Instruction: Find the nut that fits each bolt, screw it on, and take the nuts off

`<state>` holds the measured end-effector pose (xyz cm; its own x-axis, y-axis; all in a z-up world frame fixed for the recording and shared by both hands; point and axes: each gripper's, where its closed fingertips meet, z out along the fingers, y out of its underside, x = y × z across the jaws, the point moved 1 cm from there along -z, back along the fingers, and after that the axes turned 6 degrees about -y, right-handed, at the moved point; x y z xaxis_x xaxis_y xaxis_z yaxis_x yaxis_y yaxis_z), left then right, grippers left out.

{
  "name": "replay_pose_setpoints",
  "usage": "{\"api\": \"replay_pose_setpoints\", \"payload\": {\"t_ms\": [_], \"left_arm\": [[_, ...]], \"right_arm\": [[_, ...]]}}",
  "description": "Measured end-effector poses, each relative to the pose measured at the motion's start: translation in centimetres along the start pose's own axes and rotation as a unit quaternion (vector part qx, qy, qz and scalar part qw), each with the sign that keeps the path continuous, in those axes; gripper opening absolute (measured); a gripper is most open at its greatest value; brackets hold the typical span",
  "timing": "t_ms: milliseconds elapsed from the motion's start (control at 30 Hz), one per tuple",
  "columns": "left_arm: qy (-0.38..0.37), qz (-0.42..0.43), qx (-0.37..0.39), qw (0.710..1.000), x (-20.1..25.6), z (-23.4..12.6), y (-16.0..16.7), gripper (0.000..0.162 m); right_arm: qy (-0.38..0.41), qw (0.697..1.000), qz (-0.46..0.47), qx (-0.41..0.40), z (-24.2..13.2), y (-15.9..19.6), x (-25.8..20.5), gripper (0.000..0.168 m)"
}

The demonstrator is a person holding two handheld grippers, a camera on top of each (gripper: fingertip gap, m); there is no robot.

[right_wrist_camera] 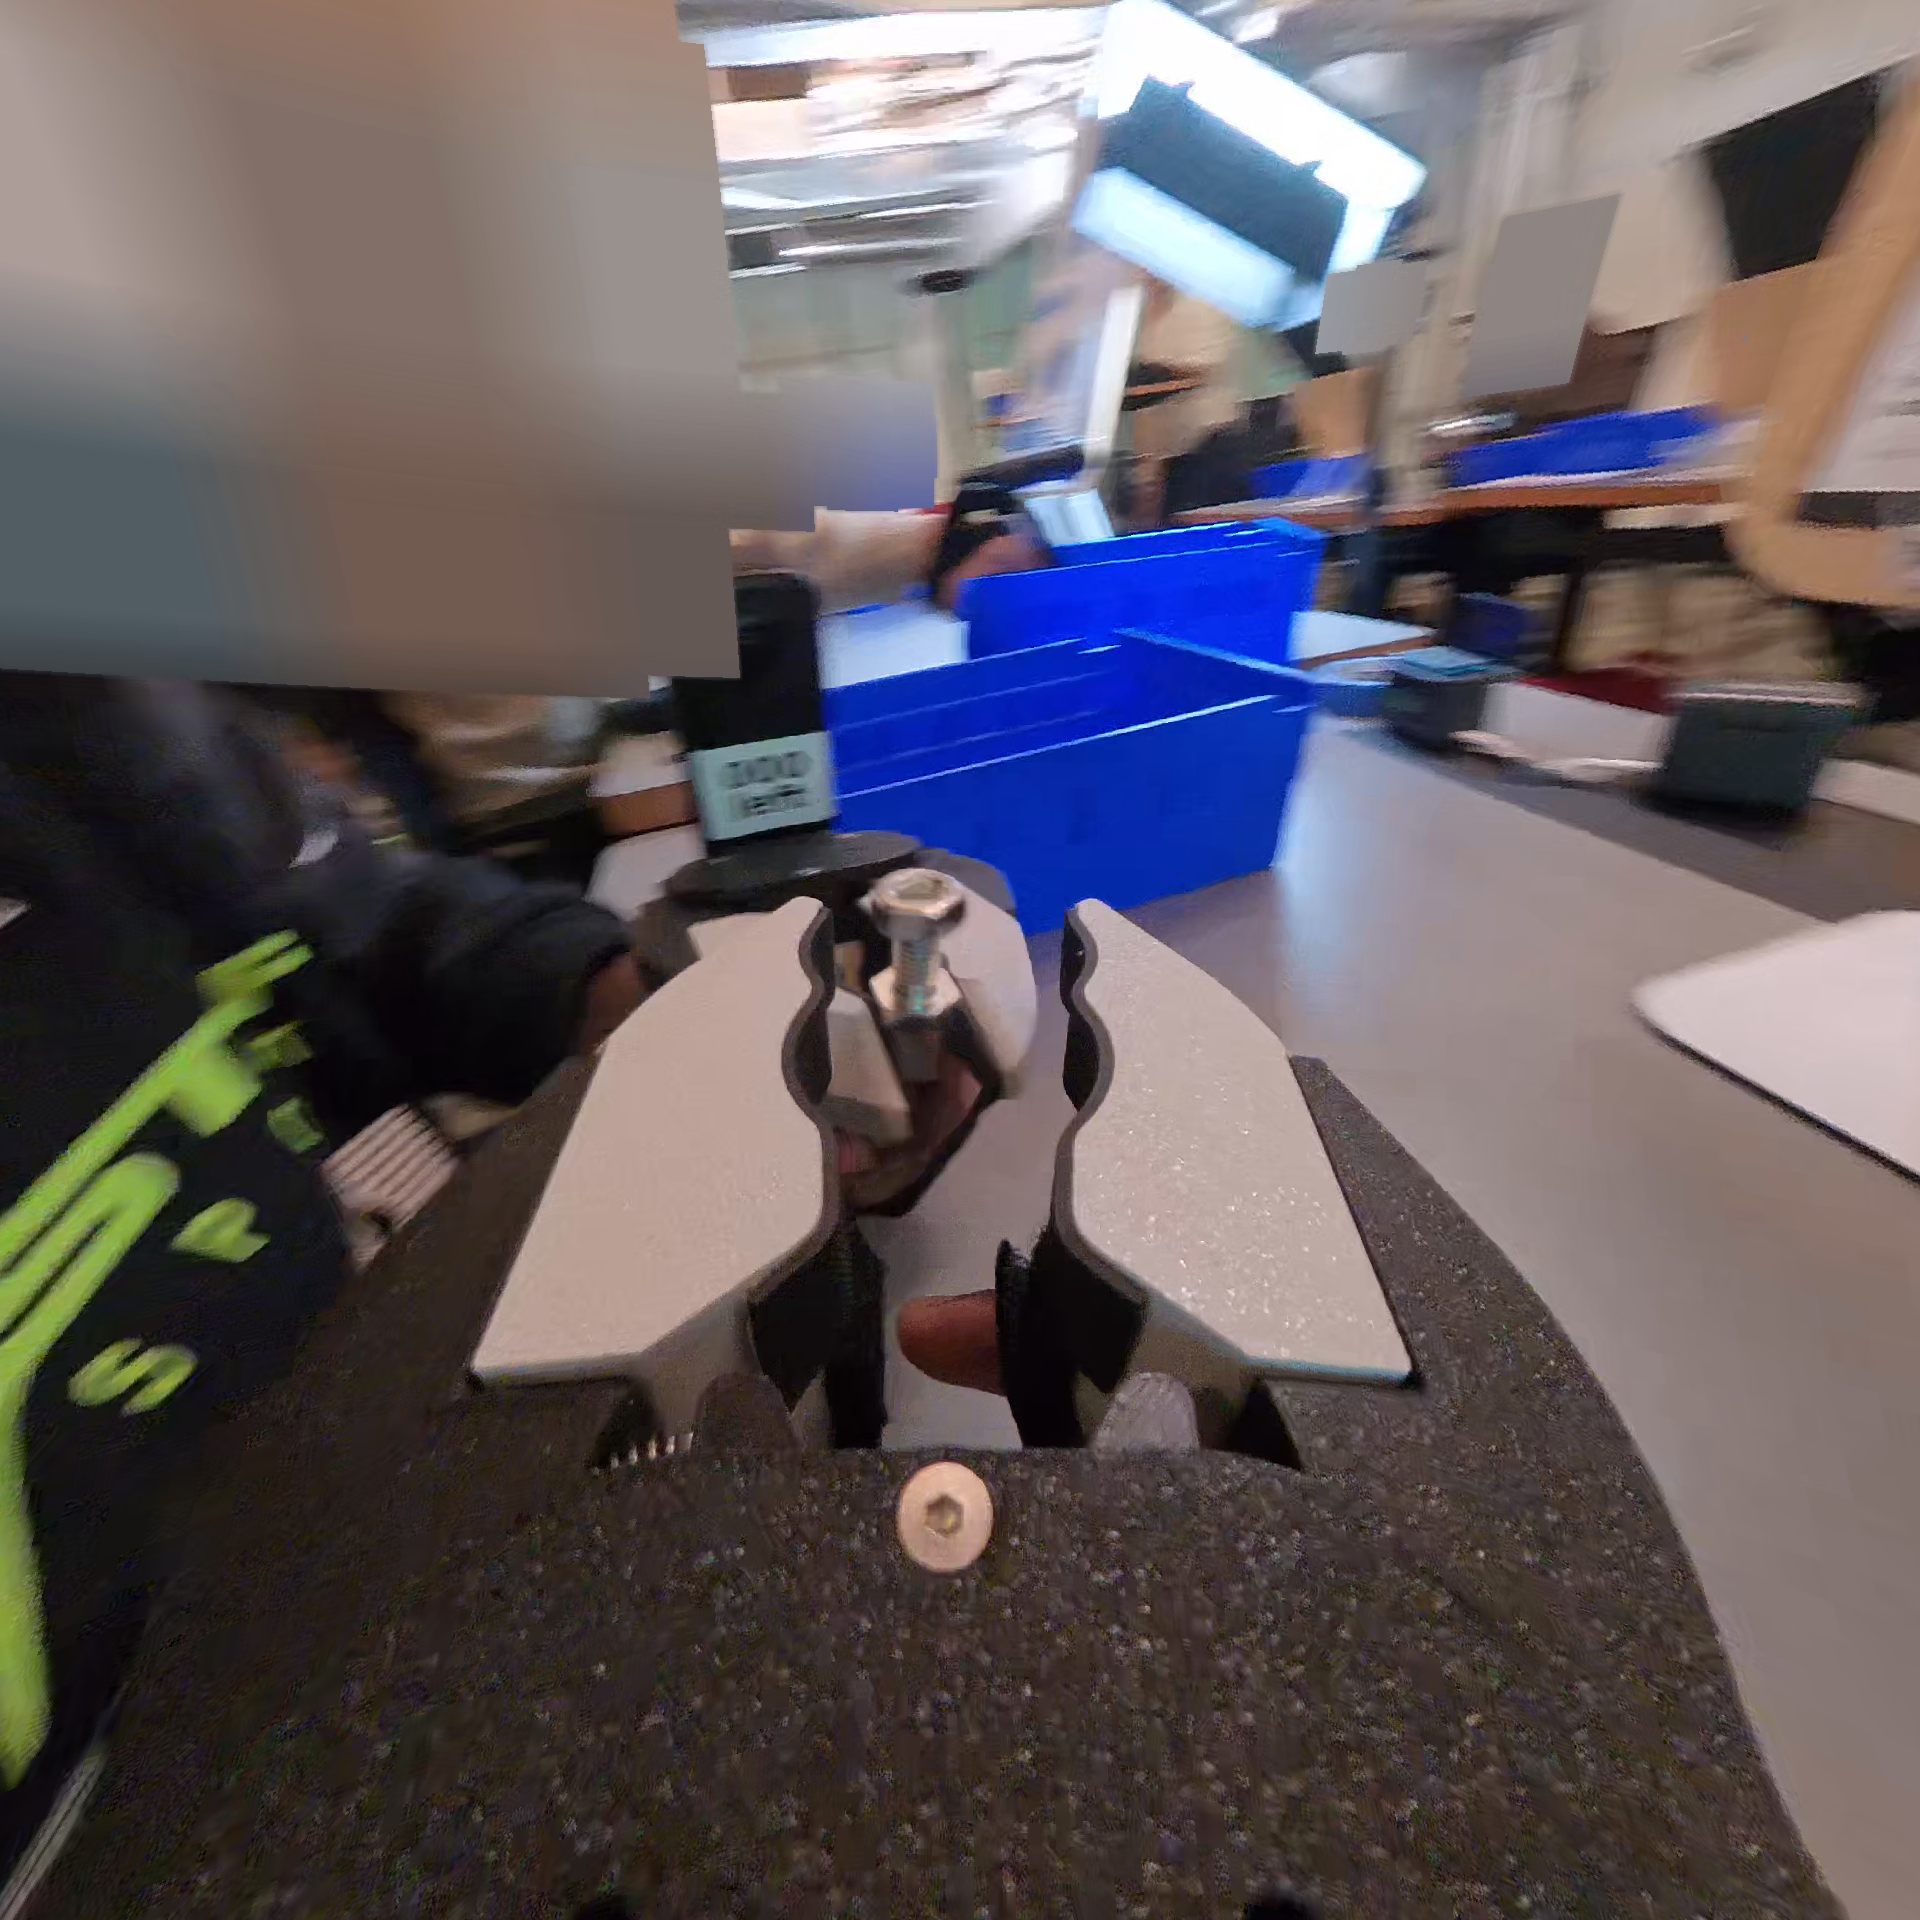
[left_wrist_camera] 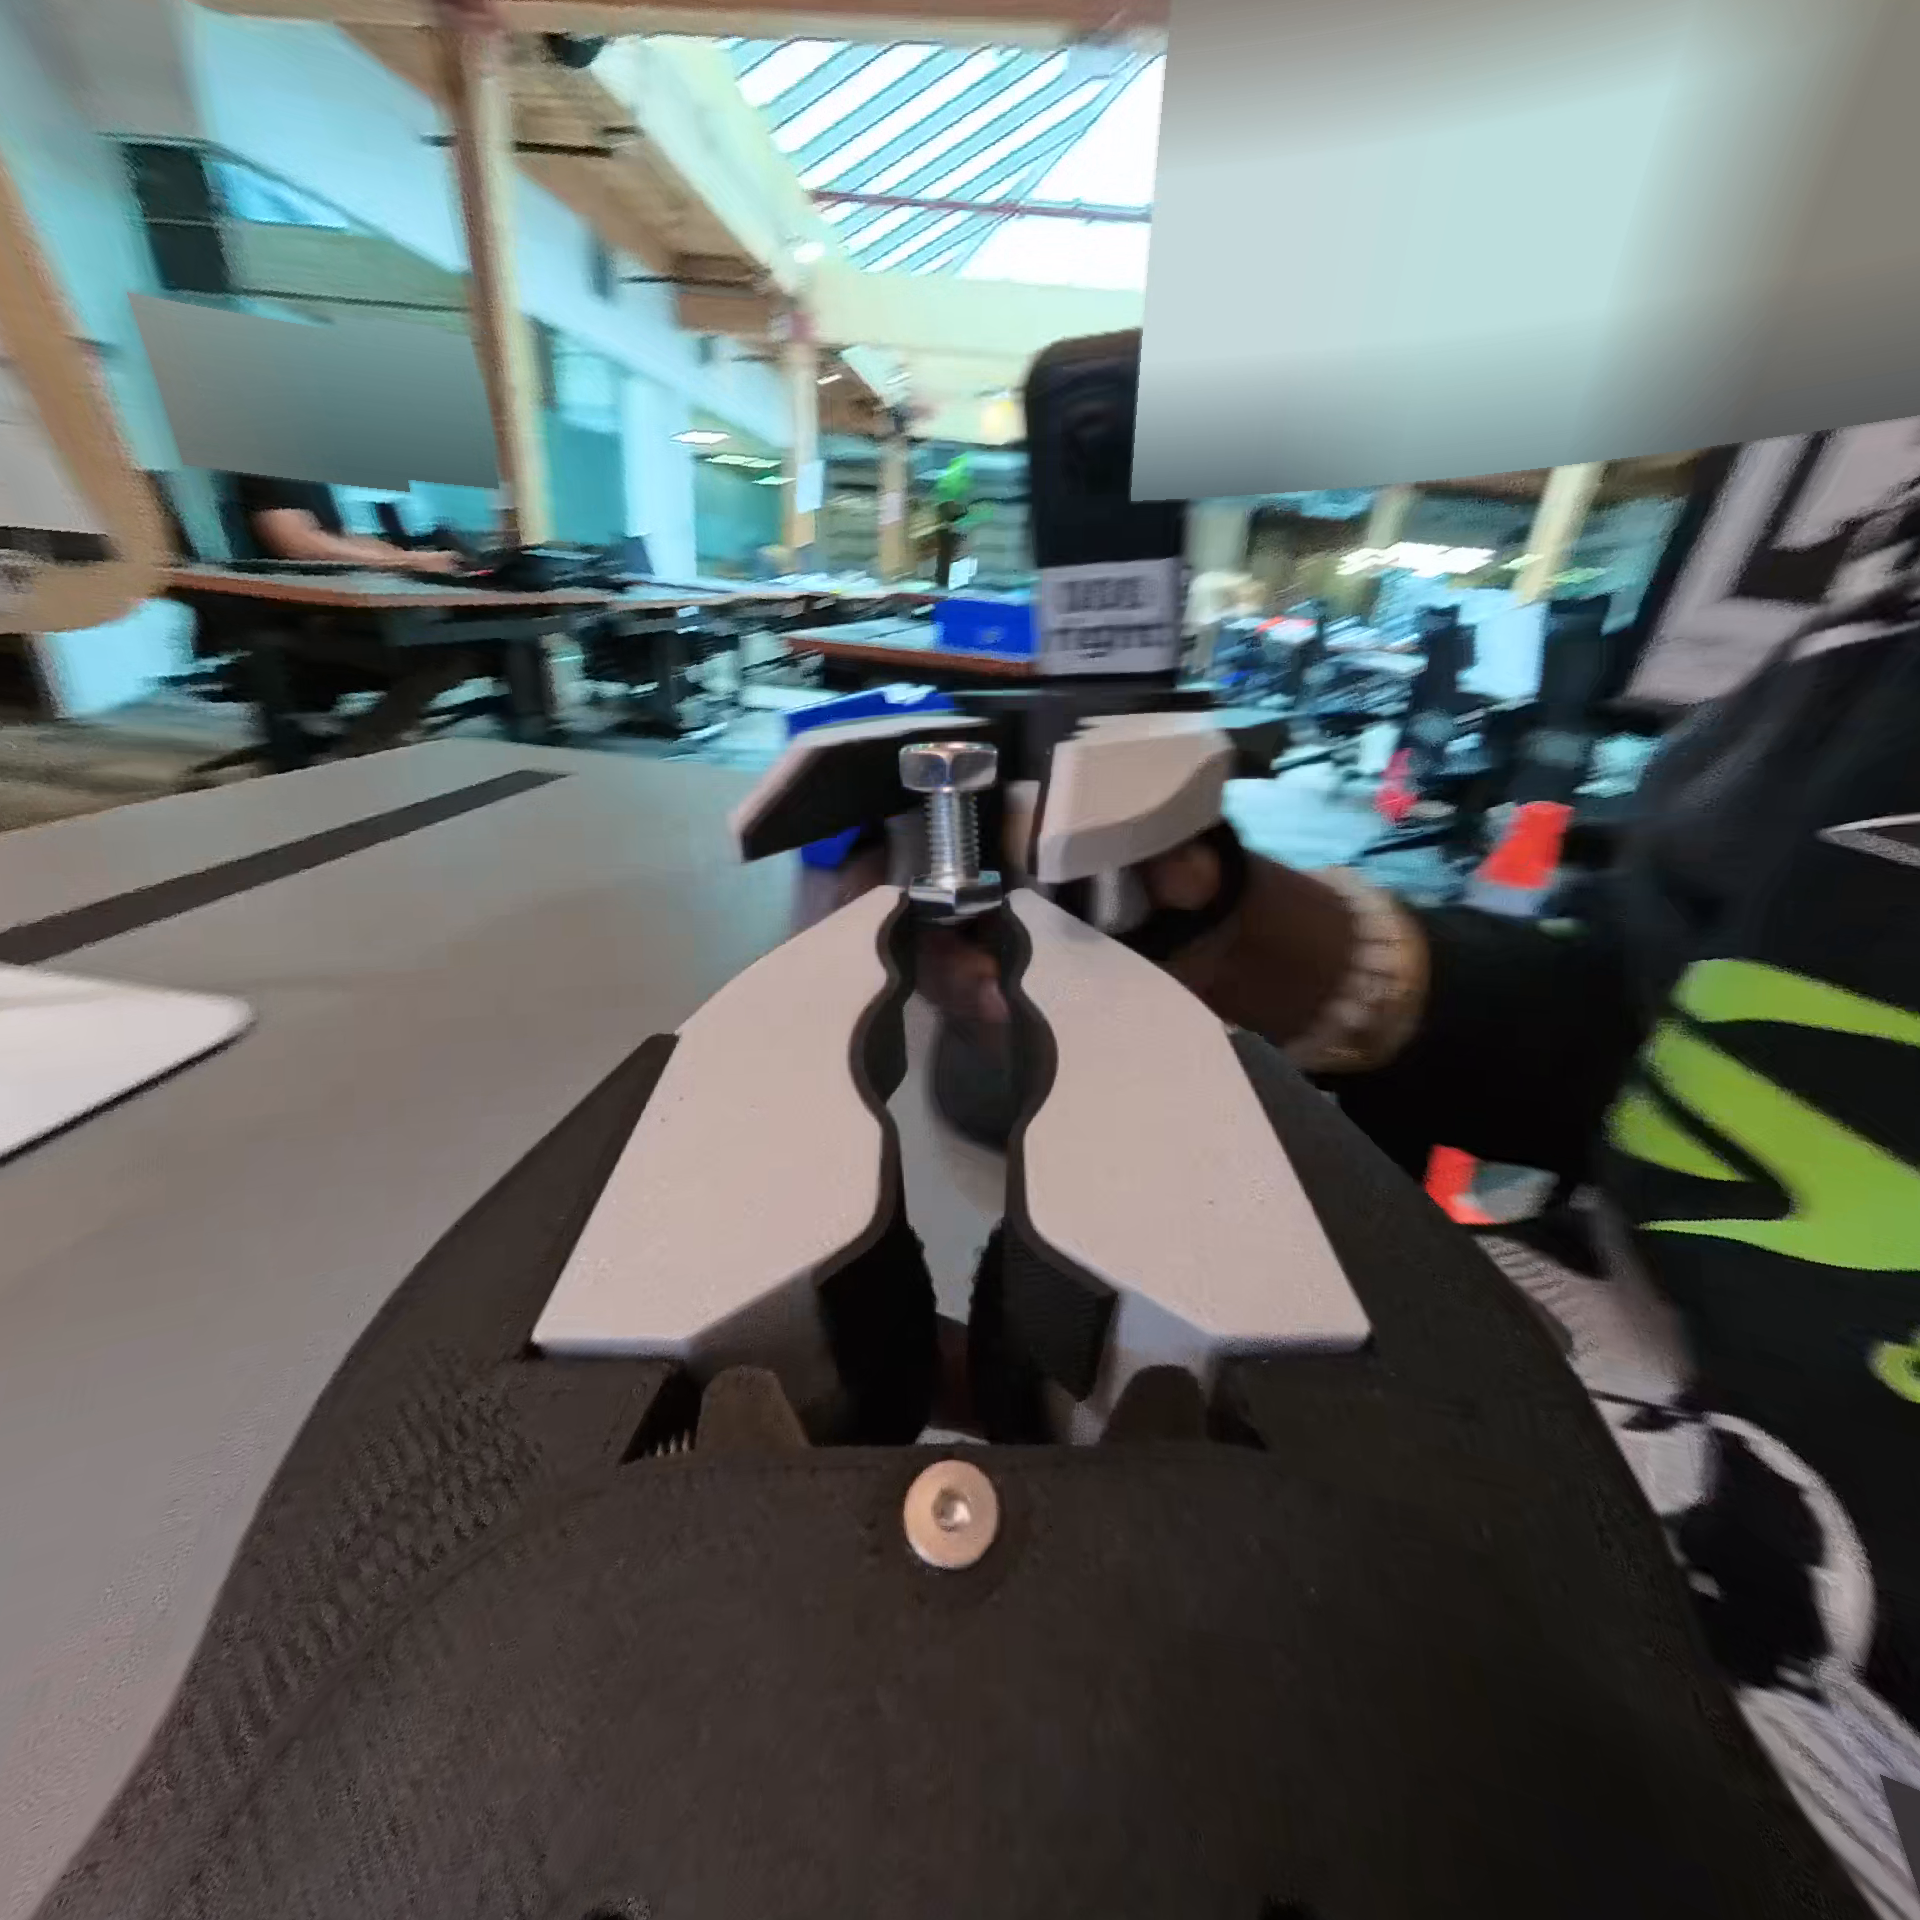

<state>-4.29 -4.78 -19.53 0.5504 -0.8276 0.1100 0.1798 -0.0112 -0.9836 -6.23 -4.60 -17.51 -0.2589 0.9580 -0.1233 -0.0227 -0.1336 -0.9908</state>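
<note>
My left gripper [left_wrist_camera: 954,916] is shut on the lower end of a silver hex bolt [left_wrist_camera: 948,826], which stands upright with its head on top. A silver nut [left_wrist_camera: 956,894] sits on the thread just above my fingertips. My right gripper [right_wrist_camera: 945,940] is open; its fingers stand on either side of the bolt's head [right_wrist_camera: 916,902], apart from it. The right wrist view shows the nut [right_wrist_camera: 918,1000] below the head and the left gripper [right_wrist_camera: 925,1049] clamped under it. The right gripper [left_wrist_camera: 971,800] faces me in the left wrist view.
All this is held above a grey table [left_wrist_camera: 416,1039]. A white mat [right_wrist_camera: 1818,1039] lies on it, also in the left wrist view [left_wrist_camera: 94,1039]. Blue bins [right_wrist_camera: 1091,769] stand behind. A person's black sleeve with green print [left_wrist_camera: 1766,1091] is close by. My left and right fingertips are right by each other.
</note>
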Motion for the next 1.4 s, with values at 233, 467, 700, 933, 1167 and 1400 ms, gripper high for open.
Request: {"api": "replay_pose_setpoints", "payload": {"t_ms": [233,467,700,933,1167,1400], "left_arm": [[0.081,-0.024,0.006,0.996,2.2,-0.1,-0.1,0.014],[0.073,-0.019,0.014,0.997,2.0,-0.1,-0.4,0.014],[-0.046,0.049,0.012,0.998,-0.6,-0.2,-0.4,0.014],[-0.096,0.075,0.000,0.993,-1.8,-0.2,-0.1,0.014],[0.000,0.018,0.020,1.000,0.5,0.0,-0.5,0.014],[0.044,-0.023,0.026,0.998,1.2,-0.2,-0.7,0.014]], "right_arm": [[-0.187,0.982,-0.003,0.007,-0.2,-1.1,-2.9,0.029],[-0.164,0.986,0.009,0.018,0.2,-0.9,-2.4,0.016],[0.048,0.998,-0.031,0.033,0.9,-0.9,0.0,0.016],[0.164,0.985,-0.011,0.054,1.0,-0.7,1.0,0.016],[-0.084,0.995,0.024,0.043,0.1,-1.9,-1.5,0.038],[-0.130,0.991,0.017,0.028,0.3,-1.2,-1.6,0.015]]}}
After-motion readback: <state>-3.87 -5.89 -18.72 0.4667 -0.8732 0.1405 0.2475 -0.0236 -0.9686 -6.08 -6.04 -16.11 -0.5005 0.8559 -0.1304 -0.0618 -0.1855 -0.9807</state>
